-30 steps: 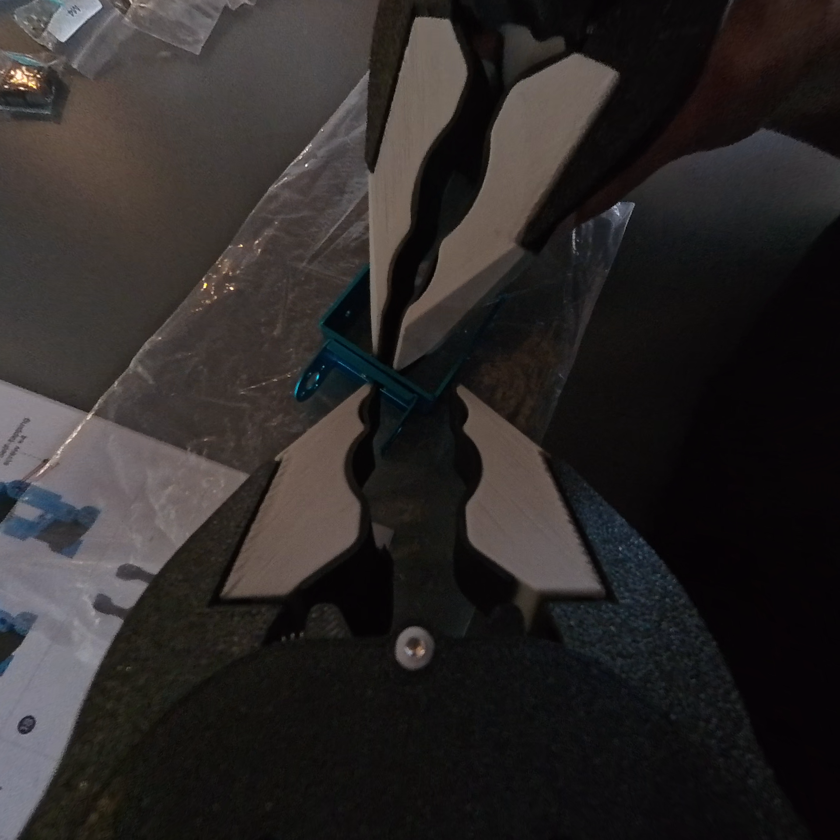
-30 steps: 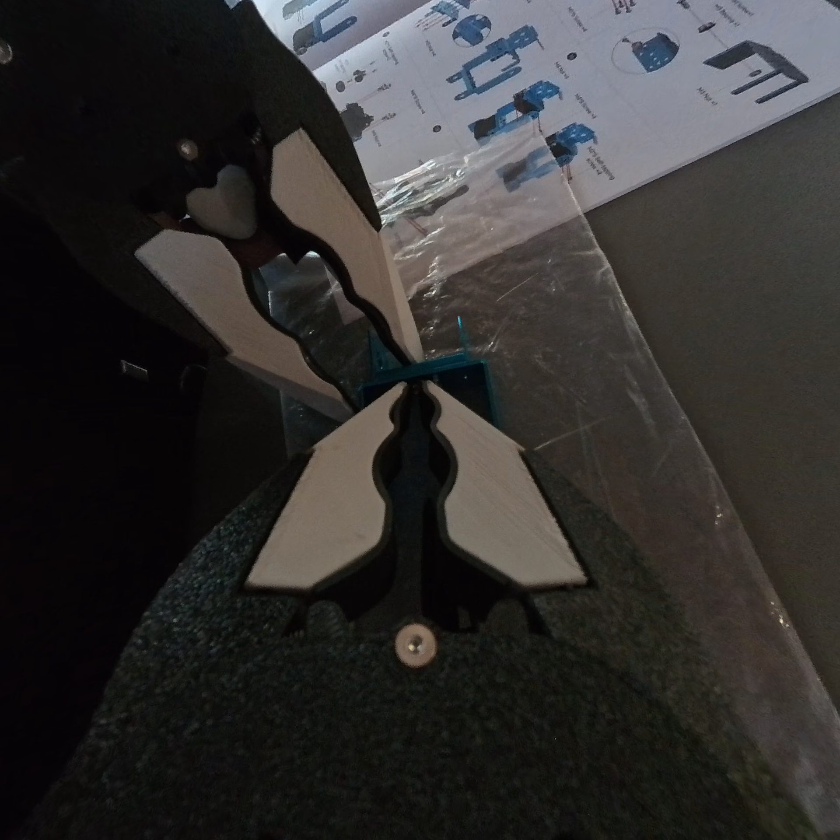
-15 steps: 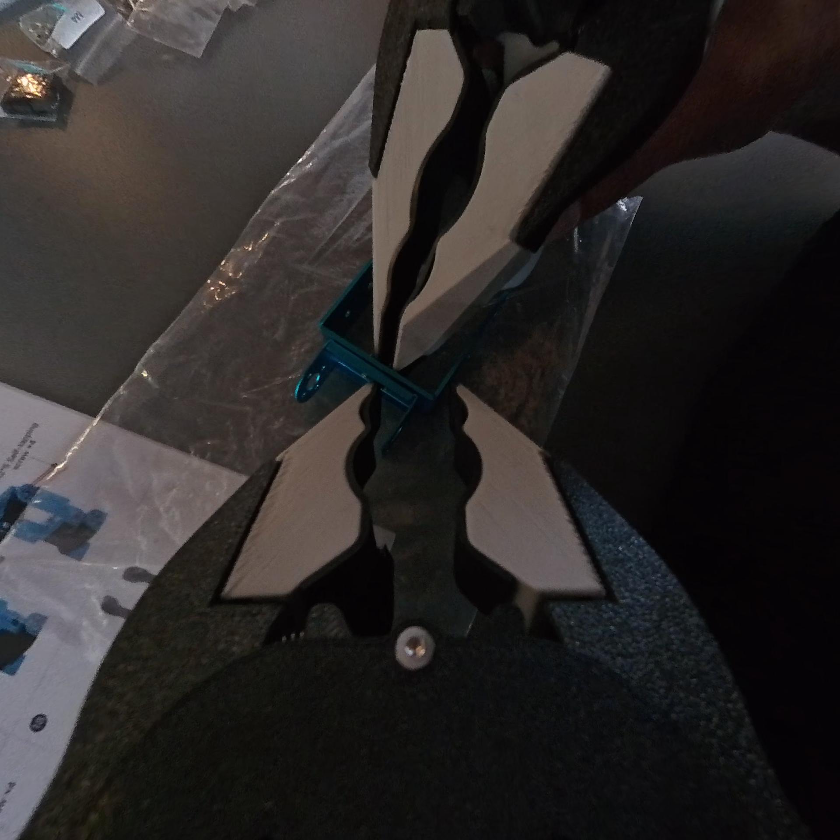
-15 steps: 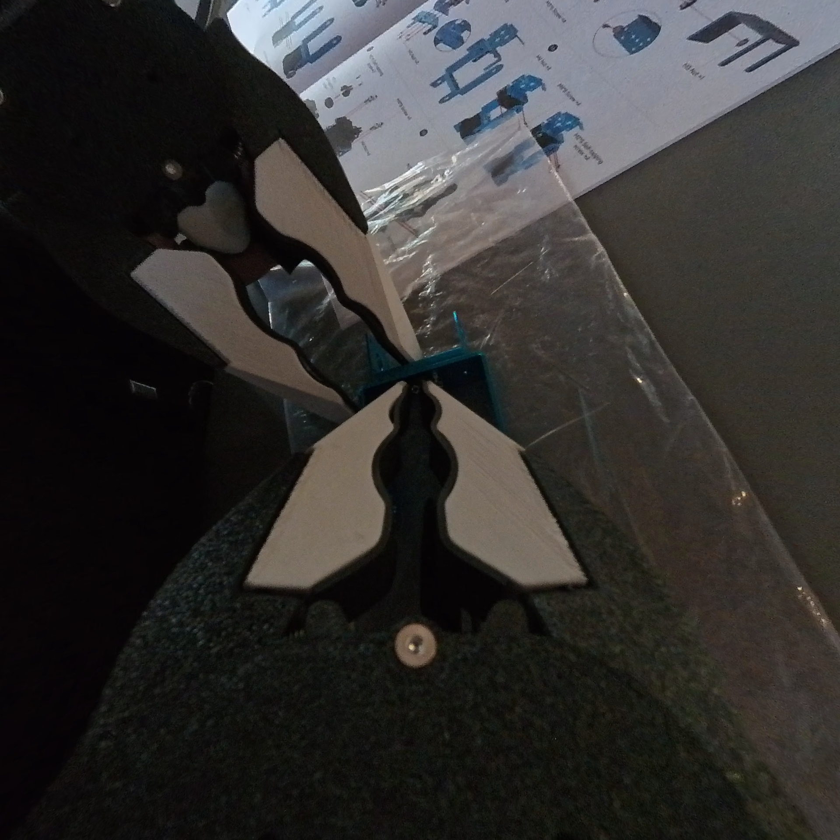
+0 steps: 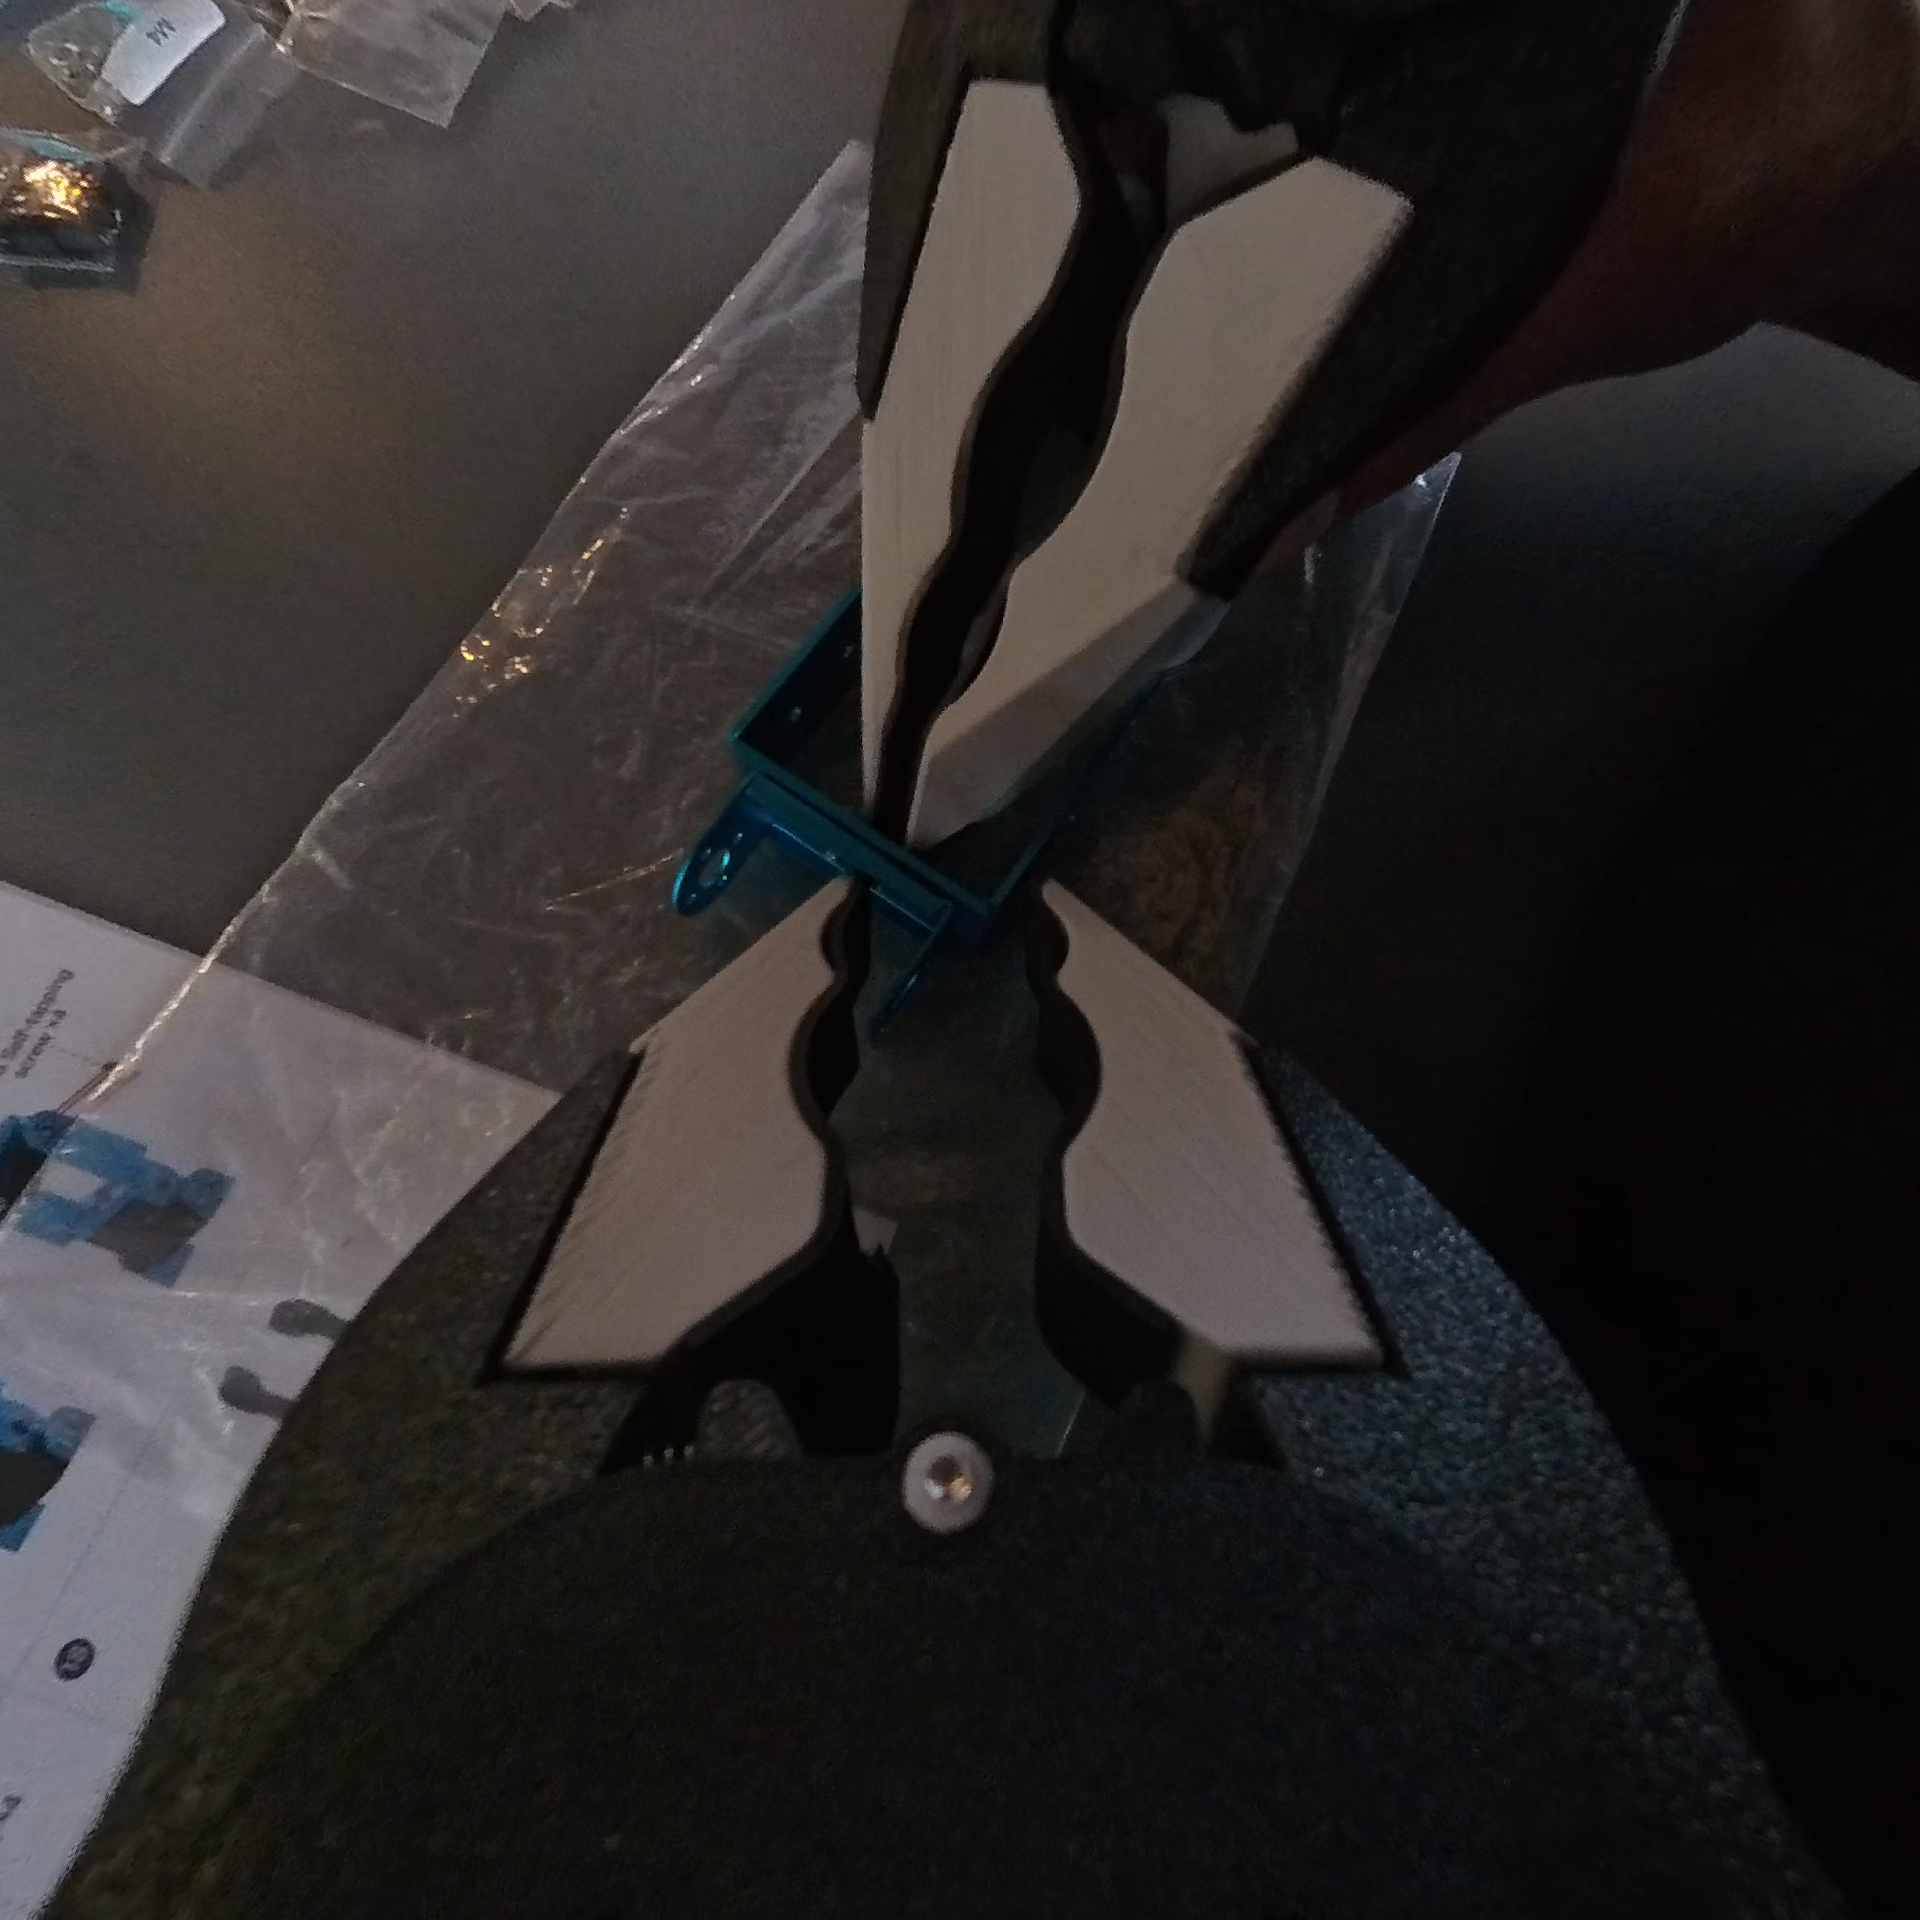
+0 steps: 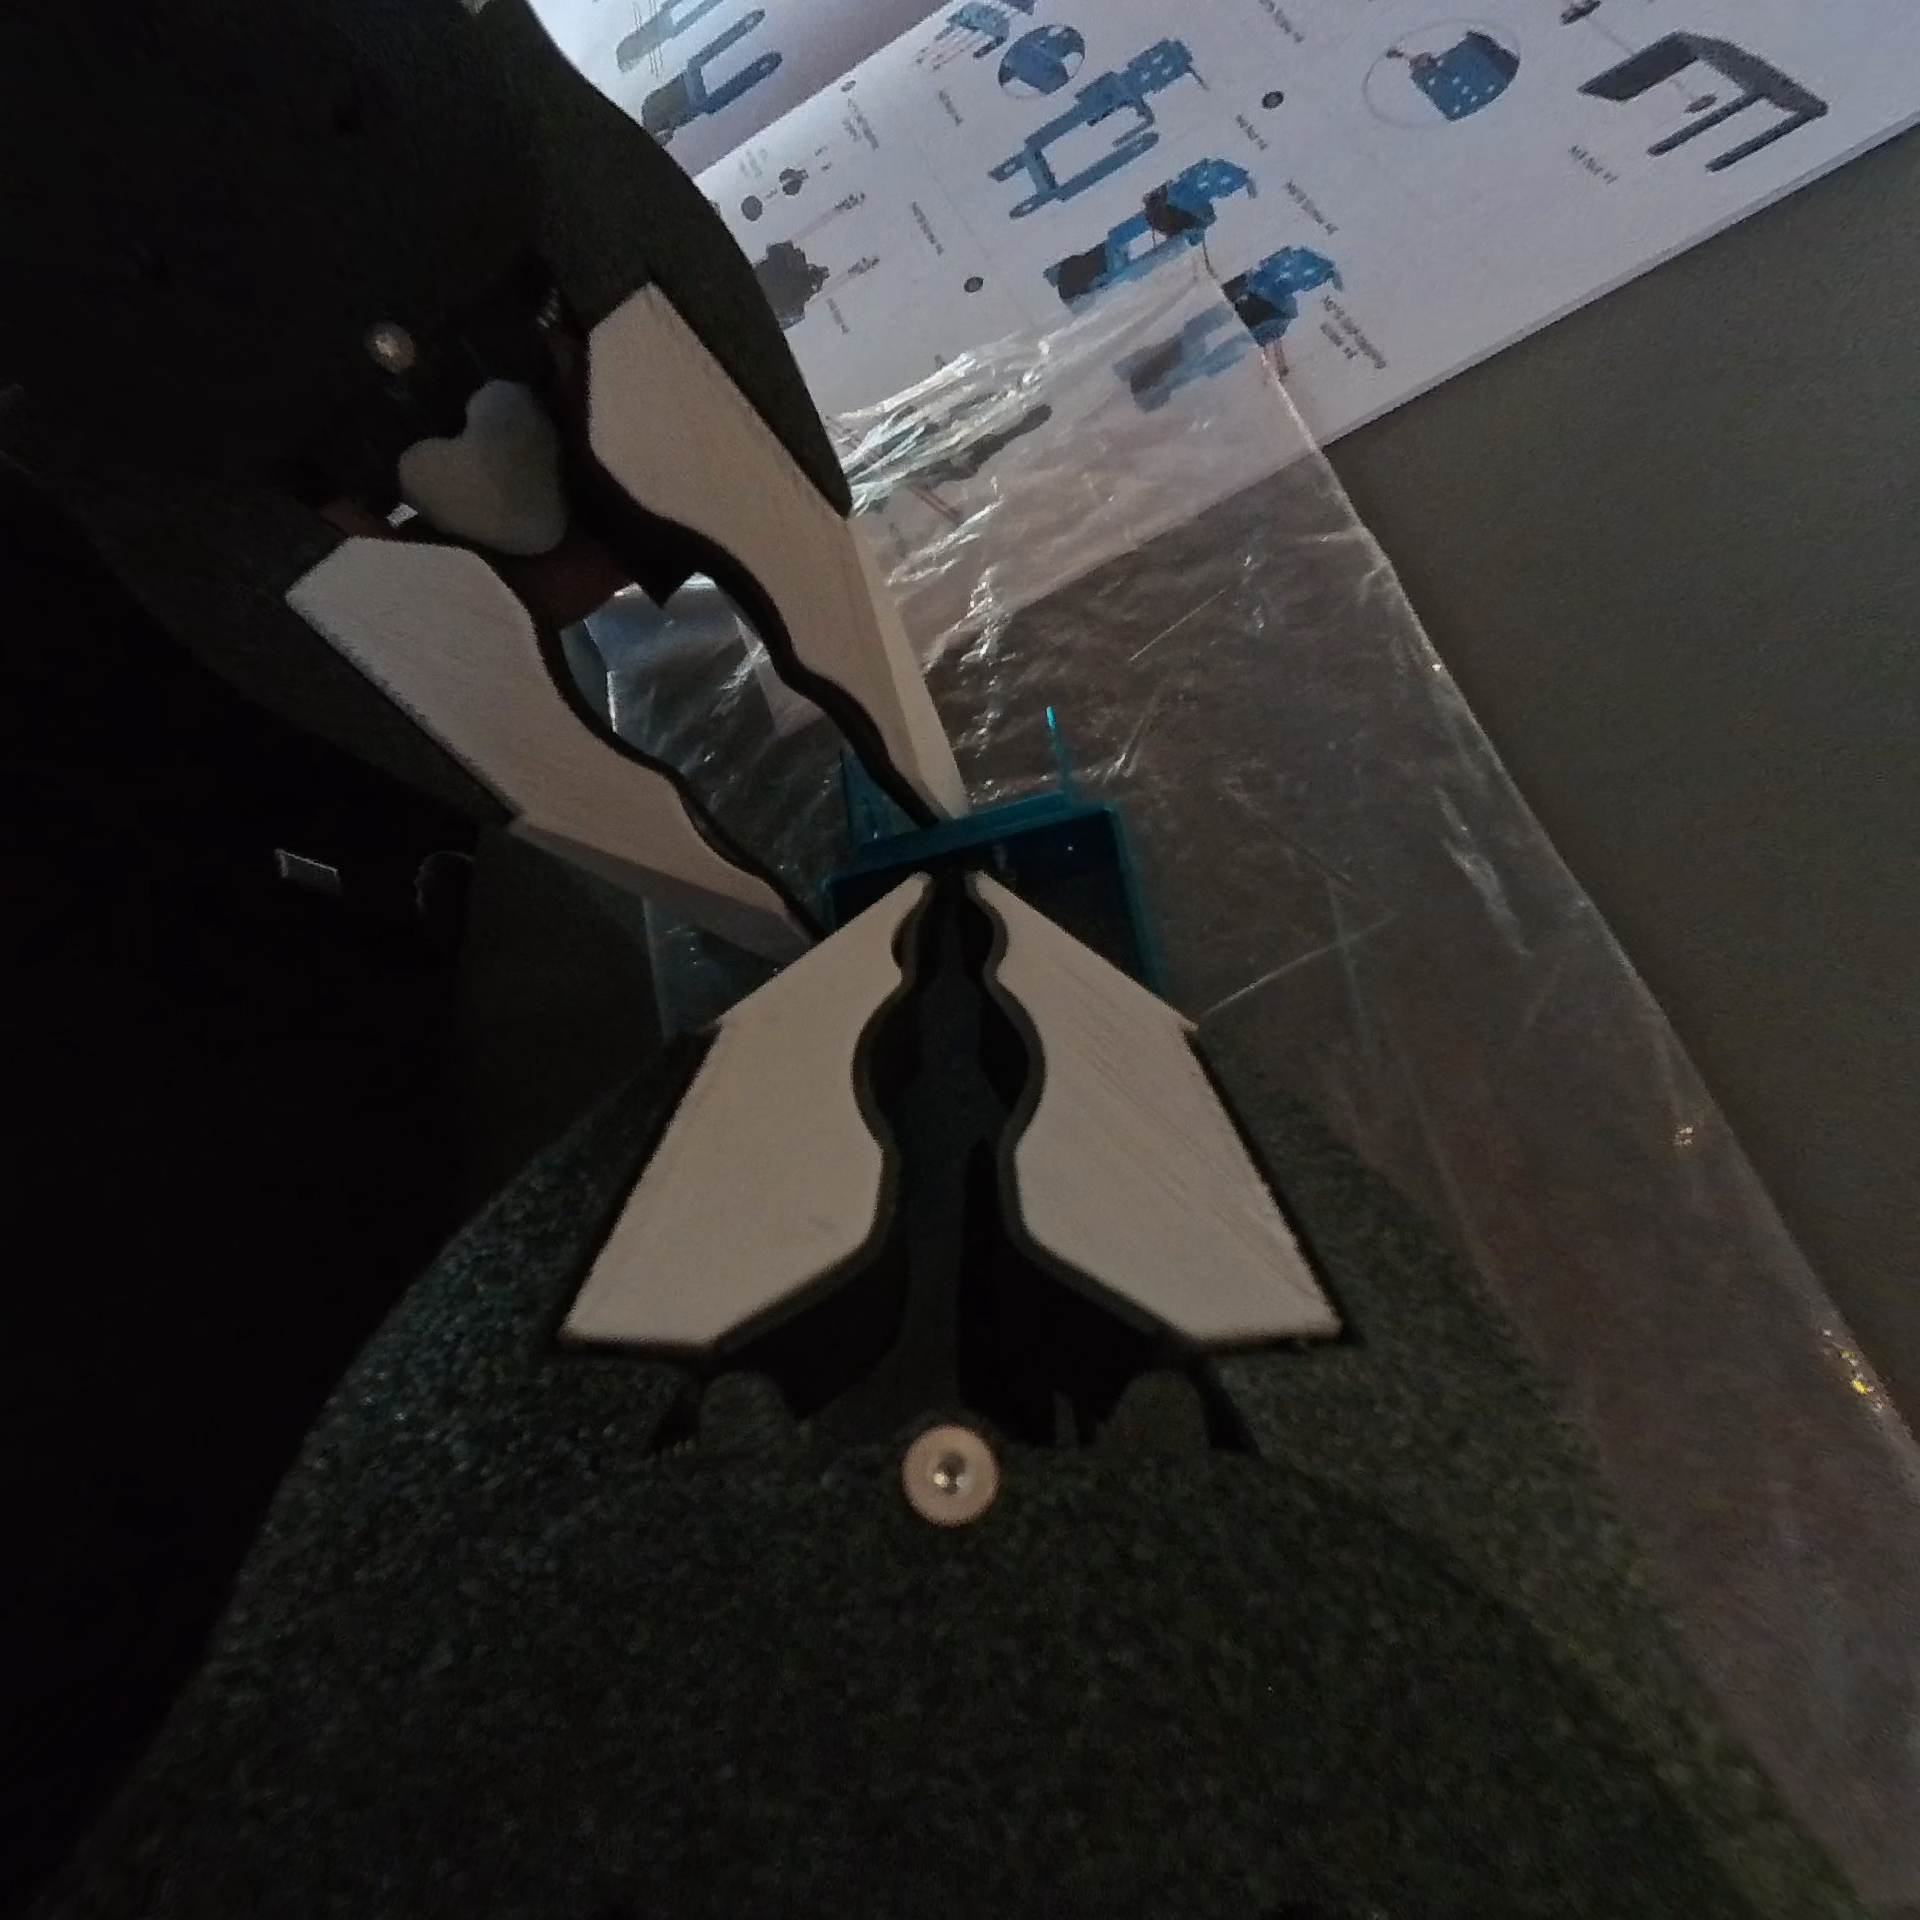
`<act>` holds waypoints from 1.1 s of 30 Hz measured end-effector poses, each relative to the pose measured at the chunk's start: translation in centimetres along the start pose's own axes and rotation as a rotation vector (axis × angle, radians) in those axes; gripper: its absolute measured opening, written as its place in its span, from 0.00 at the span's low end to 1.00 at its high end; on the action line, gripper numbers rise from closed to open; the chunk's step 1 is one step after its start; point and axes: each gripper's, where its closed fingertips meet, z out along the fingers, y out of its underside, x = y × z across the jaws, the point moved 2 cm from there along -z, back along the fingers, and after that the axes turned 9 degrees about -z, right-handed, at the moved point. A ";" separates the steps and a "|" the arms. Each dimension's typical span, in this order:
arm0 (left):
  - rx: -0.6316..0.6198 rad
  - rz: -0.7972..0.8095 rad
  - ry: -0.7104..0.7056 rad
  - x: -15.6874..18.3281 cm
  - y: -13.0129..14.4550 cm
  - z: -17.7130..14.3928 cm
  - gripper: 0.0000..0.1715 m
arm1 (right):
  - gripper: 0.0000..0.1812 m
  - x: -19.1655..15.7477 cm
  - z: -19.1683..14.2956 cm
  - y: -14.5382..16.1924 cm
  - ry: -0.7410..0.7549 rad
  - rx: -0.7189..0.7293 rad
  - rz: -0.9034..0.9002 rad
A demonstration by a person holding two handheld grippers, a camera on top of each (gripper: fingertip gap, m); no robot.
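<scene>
A small blue metal bracket [image 5: 795, 717] hangs just above a clear plastic bag [image 5: 468, 831], held between both grippers. My left gripper [image 5: 940, 909] is closed on the bracket's near flange, with a small gap left between its white fingers. My right gripper [image 5: 899, 821] comes in from the top, shut on a thin wall of the bracket. In the right wrist view my right gripper [image 6: 948, 881] pinches the bracket [image 6: 1081, 862] at its tips. The left gripper [image 6: 873, 868] reaches in from the upper left and meets it tip to tip.
The clear bag [image 6: 1299, 779] lies on a grey table [image 5: 260, 468]. A printed instruction sheet [image 6: 1143, 125] with blue part drawings lies partly under the bag and also shows in the left wrist view [image 5: 156, 1143]. Small part bags [image 5: 135, 52] lie far left. A person's hand [image 5: 1714, 208] holds the right gripper.
Both grippers keep their hold on the bracket. The pair has drifted slightly over the bag, so the sheet and the table behind shift a little in both views.
</scene>
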 end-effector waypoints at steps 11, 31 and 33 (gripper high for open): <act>0.001 0.004 -0.013 -0.2 0.1 -0.3 0.16 | 0.03 0.9 -2.3 0.1 0.052 0.006 -0.043; 0.032 0.000 -0.029 -0.3 0.7 -1.0 0.14 | 0.04 0.3 0.6 1.0 0.000 -0.205 -0.250; 0.035 -0.001 -0.029 -0.3 0.8 -1.0 0.14 | 0.03 0.3 0.6 1.0 -0.002 -0.214 -0.240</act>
